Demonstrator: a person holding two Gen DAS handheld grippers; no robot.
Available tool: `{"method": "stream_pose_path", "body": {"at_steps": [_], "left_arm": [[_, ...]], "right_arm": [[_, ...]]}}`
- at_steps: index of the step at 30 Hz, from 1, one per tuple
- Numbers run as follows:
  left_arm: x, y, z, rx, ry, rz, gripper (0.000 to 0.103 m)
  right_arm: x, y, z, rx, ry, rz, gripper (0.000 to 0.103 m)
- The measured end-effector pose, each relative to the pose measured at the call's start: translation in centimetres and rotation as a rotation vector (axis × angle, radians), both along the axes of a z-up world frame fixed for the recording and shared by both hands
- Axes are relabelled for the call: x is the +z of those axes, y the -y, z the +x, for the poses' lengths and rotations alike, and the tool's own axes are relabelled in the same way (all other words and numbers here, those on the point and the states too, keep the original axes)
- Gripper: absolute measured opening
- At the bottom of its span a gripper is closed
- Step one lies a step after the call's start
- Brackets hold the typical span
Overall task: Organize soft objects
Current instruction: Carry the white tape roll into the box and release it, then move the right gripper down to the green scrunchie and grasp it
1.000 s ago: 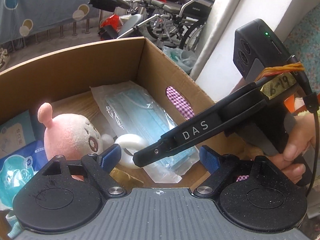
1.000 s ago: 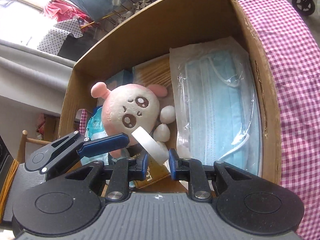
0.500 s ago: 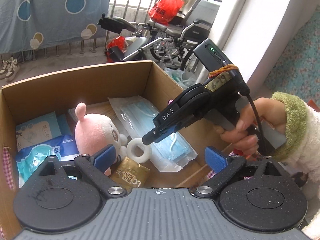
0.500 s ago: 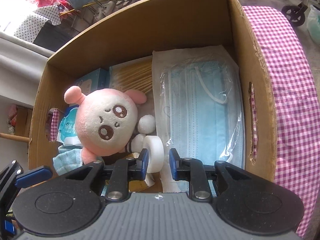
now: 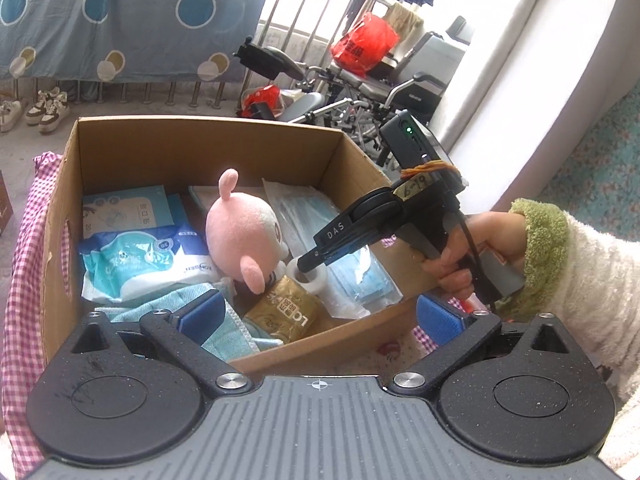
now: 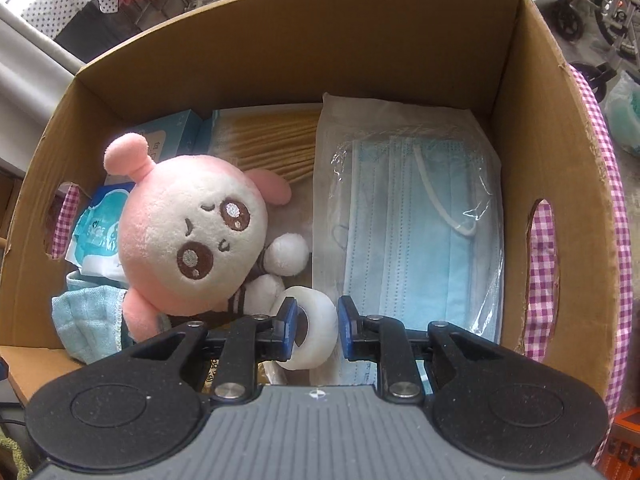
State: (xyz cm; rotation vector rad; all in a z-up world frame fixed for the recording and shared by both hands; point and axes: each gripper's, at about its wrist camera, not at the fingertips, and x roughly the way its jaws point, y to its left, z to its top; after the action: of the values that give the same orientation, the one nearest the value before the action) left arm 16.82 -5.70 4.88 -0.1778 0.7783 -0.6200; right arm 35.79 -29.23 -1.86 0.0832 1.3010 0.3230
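A cardboard box [image 6: 280, 20] holds a pink and white plush toy [image 6: 192, 236], a clear pack of blue face masks [image 6: 416, 232] and a light blue cloth [image 6: 88, 320]. My right gripper [image 6: 316, 326] points down into the box, shut on a white tape roll [image 6: 320, 312] that hangs low between the plush's feet and the mask pack. From the left wrist view the right gripper [image 5: 310, 266] and the roll [image 5: 320, 278] sit above a gold packet [image 5: 288, 312]. My left gripper [image 5: 320, 316] hovers before the box's near wall, jaws opening wide, nothing between them.
A blue wipes pack [image 5: 140, 256] and a blue carton [image 5: 124, 208] fill the box's left side. The box [image 5: 200, 124] stands on a pink checked cloth [image 5: 24, 264]. A hand in a fleece sleeve [image 5: 560, 264] holds the right gripper. Wheelchairs [image 5: 360, 92] stand behind.
My left gripper has drawn back and up out of the box and its jaws have widened. The right gripper has tipped downward and carried the roll lower, next to the plush's feet.
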Motion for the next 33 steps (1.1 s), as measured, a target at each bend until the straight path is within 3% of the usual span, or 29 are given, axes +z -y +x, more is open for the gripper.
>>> {"method": "stream_pose_path", "body": {"at_steps": [9,13,14,19,22,25,29,33], "left_arm": [[-0.4,-1.3,-1.5,0.021,-0.009,-0.008,0.102],[-0.6,-1.7,-2.5,0.023,-0.008,-0.004,0.102],[-0.8,-1.8,-2.8,0.022,-0.011,-0.006,0.102],[-1.5,-1.9,-3.9,0.011,-0.035,-0.005,0.102],[-2.5,-1.5,-4.4,-0.016,-0.069,-0.003,0.102],[-3.5,-0.7,-4.7,-0.044,-0.093,0.018,0.102],[-5.0,1.1,-4.9,-0.104,-0.135,0.048,0.101],[-6.8,3.2,-5.3,-0.171,-0.176,0.080,0.092]], "right_arm": [[1.1,0.3,-1.1,-0.047,0.019,0.002,0.027],[4.0,1.2,-3.0,-0.076,0.111,0.038,0.044],[4.9,1.6,-3.8,-0.085,0.144,0.051,0.048],[9.4,3.6,-10.1,-0.136,0.274,0.160,0.049],[10.6,5.1,-15.1,-0.176,0.317,0.231,0.052],[10.0,6.4,-19.2,-0.221,0.324,0.285,0.053],[6.9,7.9,-23.3,-0.308,0.276,0.352,0.053],[3.4,7.3,-25.3,-0.332,0.255,0.299,0.053]]}}
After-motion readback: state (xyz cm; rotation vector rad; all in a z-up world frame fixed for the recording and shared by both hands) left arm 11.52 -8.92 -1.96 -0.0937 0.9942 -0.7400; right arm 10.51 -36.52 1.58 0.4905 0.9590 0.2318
